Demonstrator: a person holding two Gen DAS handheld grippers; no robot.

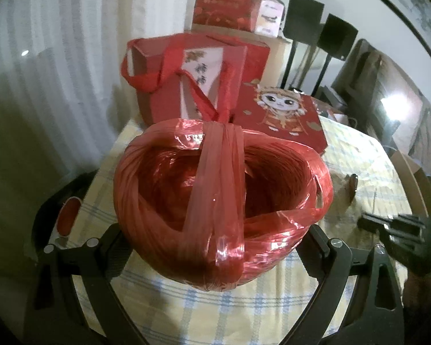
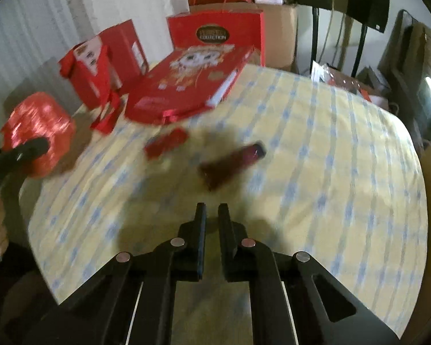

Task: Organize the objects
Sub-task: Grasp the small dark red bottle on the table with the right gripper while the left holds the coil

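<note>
A large coil of red plastic twine [image 1: 221, 201] fills the left wrist view, and my left gripper [image 1: 215, 247] is shut on it, one finger on each side. The right wrist view shows the same coil [image 2: 40, 123] at the table's left edge, with a left finger [image 2: 28, 149] across it. My right gripper [image 2: 212, 210] is shut with nothing between its fingers, above the checked tablecloth [image 2: 316, 158]. Just beyond it lie a dark red oblong box [image 2: 235, 164] and a small red packet [image 2: 165, 143]. It also shows at the right edge [image 1: 393, 227] of the left wrist view.
A flat red gift box with a cartoon figure [image 1: 281, 115] [image 2: 186, 83] and a red gift bag [image 1: 186, 80] [image 2: 100, 66] stand at the table's far side. Behind are a cardboard box [image 2: 278, 34], more red boxes [image 1: 227, 3] and black chairs [image 1: 319, 28].
</note>
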